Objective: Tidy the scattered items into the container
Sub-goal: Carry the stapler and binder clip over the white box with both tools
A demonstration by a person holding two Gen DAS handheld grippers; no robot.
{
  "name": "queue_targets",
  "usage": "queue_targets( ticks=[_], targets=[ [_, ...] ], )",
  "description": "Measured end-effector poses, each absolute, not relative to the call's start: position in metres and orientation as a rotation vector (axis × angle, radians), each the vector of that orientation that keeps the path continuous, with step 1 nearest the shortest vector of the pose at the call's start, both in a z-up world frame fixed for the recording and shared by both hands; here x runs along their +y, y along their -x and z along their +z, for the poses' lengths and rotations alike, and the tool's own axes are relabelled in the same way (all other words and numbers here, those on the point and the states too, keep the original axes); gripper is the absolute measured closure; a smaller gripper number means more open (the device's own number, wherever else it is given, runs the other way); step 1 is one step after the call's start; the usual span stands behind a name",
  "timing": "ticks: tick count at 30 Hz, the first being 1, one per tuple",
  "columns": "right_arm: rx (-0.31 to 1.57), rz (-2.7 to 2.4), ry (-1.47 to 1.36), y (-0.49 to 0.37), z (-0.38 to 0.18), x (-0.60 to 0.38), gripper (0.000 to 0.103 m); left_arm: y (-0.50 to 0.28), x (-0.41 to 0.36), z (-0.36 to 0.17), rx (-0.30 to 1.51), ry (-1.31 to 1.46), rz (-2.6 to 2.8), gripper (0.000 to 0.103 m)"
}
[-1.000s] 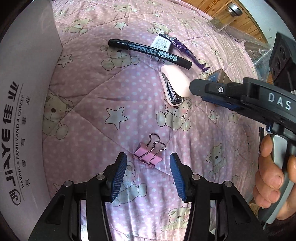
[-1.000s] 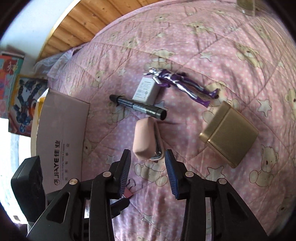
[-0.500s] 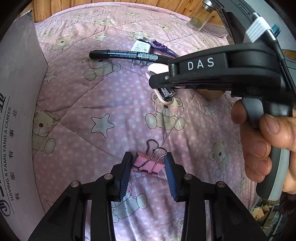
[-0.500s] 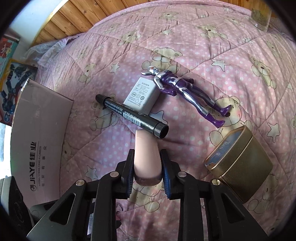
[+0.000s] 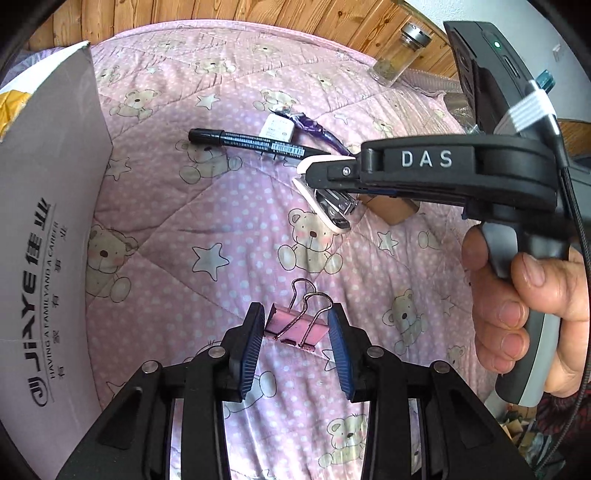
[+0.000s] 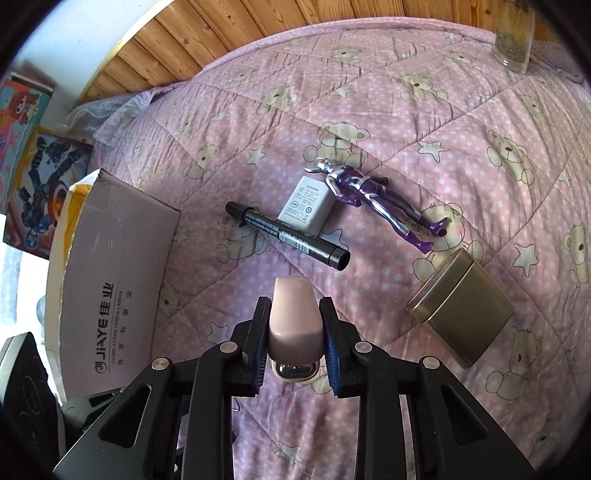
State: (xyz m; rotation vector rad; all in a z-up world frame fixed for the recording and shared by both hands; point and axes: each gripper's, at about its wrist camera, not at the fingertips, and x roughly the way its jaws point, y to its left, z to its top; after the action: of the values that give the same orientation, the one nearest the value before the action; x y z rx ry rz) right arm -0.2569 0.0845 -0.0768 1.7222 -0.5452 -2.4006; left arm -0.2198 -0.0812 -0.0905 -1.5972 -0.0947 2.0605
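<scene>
Right between the two blue pads of our left claw (image 5: 295, 325) sits the pink binder clip (image 5: 293, 326). The pads press on both its sides, so the claw is closed down on it, and the clip looks a little lifted off the blanket. Our right claw (image 6: 293, 328) is squeezed tight on the pink stapler (image 6: 293, 317), which sticks out past the tips and hangs in the air. A hand (image 5: 517, 310) holds that claw's handle.

What could go wrong? We think the clip could slip, because its wire loops are thin and springy and the pads hold only its short sides. The stapler is smooth and round, so it might slide out if we tip it. Our two claws are near each other, so they could bump on the way to the box.

The cardboard box (image 6: 110, 288) is off to the left of both claws, close by. That is where things go. We cannot see inside it.

A bit past the stapler lies the black marker (image 6: 288, 232), touching the white charger (image 6: 306, 205). Next to the charger is the purple toy figure (image 6: 373, 199). To the right of the right claw sits the gold tin (image 6: 461, 310).

Everything rests on a soft pink quilt (image 6: 443, 129) with bears and stars. Far away stands a glass jar (image 6: 513, 37), then a wooden wall (image 6: 240, 33)
</scene>
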Motion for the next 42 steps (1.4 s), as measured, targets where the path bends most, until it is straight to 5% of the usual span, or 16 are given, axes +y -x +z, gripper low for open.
queue_targets(
  ticks=[42],
  targets=[
    [-0.172, -2.296, -1.43, 0.19, 0.066, -0.059, 0.076, 0.156, -0.22, 0.041, -0.434, 1.329, 2.382, 0.066]
  ],
)
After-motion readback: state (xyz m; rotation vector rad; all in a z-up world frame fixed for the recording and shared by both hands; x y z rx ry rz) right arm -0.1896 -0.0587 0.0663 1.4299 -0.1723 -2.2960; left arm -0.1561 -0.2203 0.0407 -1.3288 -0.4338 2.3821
